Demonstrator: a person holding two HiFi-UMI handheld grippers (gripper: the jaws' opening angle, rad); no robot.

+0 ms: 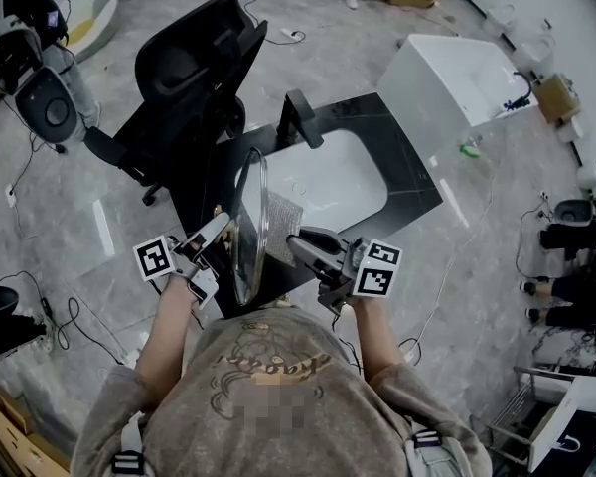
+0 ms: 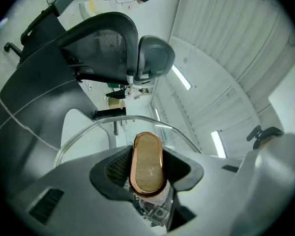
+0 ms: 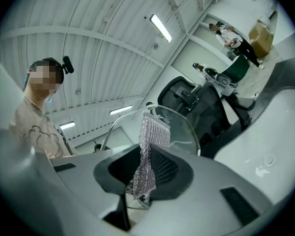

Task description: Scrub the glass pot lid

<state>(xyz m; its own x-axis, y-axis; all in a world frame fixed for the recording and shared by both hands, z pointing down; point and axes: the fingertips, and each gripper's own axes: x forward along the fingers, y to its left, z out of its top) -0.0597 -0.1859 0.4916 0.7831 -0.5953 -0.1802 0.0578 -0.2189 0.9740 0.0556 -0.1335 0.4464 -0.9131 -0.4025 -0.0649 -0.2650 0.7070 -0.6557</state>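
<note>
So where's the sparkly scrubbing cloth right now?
In the head view, the silvery mesh cloth is pinched in the right gripper, just right of the upright glass pot lid that the left gripper holds.

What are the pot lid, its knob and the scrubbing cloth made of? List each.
Pot lid: clear glass, see-through, with a thin shiny metal-looking rim.
Knob: matte tan face in a glossy copper-coloured band; wood or plastic, unclear.
Scrubbing cloth: glittery silver mesh, likely metallic thread; hangs limp.

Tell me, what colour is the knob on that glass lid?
Tan, wood-like top with a shiny copper rim; the knob shows best in the left gripper view.
</note>
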